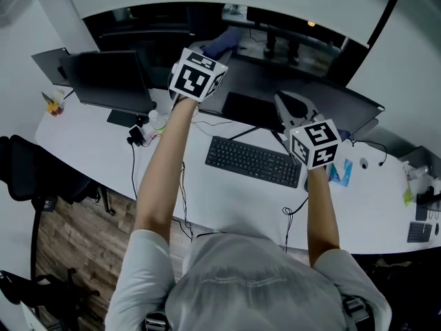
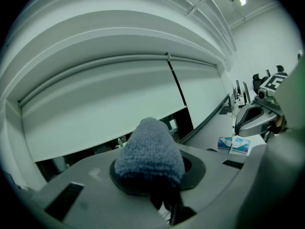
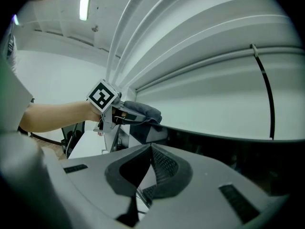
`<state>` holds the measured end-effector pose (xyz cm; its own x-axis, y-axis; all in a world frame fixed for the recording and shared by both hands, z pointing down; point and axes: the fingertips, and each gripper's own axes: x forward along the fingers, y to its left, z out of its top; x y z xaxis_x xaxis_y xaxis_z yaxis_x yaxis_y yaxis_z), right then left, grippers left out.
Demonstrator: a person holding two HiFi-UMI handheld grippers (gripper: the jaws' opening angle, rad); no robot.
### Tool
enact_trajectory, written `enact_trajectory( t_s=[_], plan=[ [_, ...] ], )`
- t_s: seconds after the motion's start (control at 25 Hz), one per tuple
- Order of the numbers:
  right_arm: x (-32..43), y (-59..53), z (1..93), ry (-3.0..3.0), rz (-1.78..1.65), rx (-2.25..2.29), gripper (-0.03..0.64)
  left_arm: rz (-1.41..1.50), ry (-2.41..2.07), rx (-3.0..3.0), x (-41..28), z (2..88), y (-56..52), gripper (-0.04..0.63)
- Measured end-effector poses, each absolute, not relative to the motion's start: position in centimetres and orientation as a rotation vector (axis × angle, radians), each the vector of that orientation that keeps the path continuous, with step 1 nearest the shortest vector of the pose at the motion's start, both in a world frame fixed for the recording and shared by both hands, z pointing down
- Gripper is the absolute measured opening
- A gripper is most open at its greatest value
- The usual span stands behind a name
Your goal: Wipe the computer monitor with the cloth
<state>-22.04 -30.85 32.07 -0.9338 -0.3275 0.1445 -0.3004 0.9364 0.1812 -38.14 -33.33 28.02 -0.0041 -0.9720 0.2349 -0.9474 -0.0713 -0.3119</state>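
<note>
Our left tongs (image 1: 211,56) were clenched on the blue cloth (image 1: 222,44), which bulged out past their tips. The cloth sat by the left end of the monitor (image 1: 303,81), along its top edge; we could not tell whether it touched. Our right tongs (image 1: 293,106) hovered to the right, over the same monitor, jaws pressed together on nothing. The keyboard (image 1: 253,161) lay nearer us, between both tongs.

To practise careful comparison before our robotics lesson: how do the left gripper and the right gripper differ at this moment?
The left gripper is shut on a blue cloth; the right gripper has its jaws together on nothing. The left reaches farther forward toward the monitor; the right is nearer the keyboard. Both carry marker cubes.
</note>
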Motion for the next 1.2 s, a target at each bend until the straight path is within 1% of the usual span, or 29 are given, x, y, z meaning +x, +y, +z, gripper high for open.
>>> enact_trajectory(
  t_s=[0.36, 0.64, 1.2],
  plan=[
    [-25.4, -30.1, 32.4, -2.932, -0.225, 0.429, 0.002, -0.58, 2.175, -2.134, -43.2, 28.2, -31.3, 0.064],
    [-26.7, -30.0, 33.0, -2.937, -0.208, 0.419, 0.002, -0.553, 2.221, -2.107, -46.0, 28.2, -30.0, 0.064],
    [-27.4, -30.2, 33.7, -2.92, -0.196, 0.457, 0.002, -0.483, 2.27, -2.087, -49.4, 28.3, -28.6, 0.064]
  ],
)
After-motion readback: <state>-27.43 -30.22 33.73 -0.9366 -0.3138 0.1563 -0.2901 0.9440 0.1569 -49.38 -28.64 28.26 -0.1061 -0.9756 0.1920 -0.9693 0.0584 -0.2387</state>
